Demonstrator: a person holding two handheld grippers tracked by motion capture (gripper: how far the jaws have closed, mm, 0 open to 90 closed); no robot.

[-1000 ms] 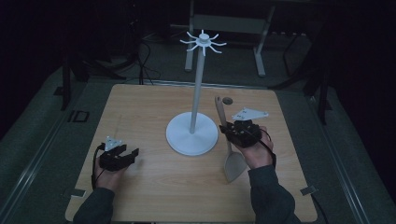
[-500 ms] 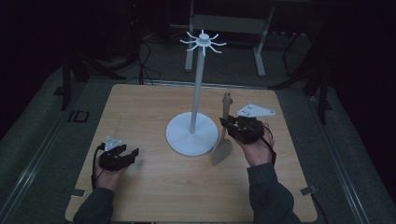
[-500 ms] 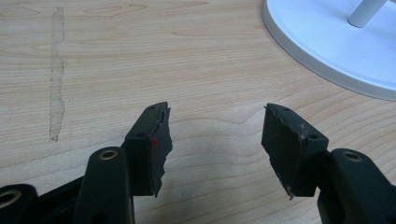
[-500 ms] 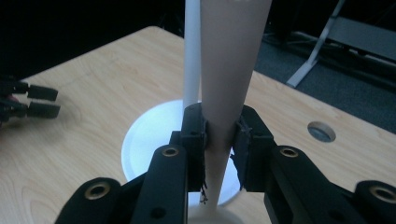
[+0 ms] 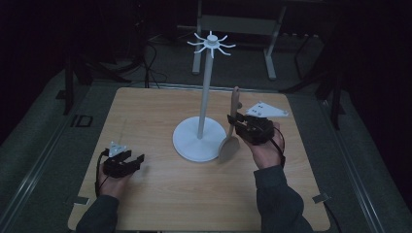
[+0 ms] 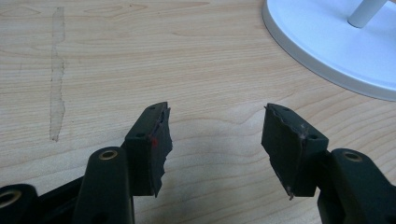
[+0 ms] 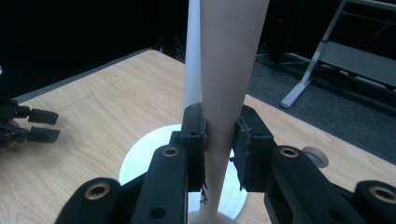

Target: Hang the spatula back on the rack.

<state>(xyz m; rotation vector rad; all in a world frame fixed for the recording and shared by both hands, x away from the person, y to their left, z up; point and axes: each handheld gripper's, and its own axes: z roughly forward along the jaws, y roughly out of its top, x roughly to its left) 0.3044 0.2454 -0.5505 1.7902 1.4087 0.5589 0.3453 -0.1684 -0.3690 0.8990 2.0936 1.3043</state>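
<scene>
On the wooden desk (image 5: 160, 121) we rest our left gripper (image 5: 138, 160) with jaws apart and empty, while right of the white stand (image 5: 204, 136) our right gripper (image 5: 232, 121) clamps the wooden spoon (image 5: 230, 141) upright by its handle.

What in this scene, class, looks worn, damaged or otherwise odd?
The left gripper has ragged, torn-looking pads with chipped edges. A long pale scuff streak runs along the wooden table. The wooden spoon in the right gripper and the white stand look intact and upright.
</scene>
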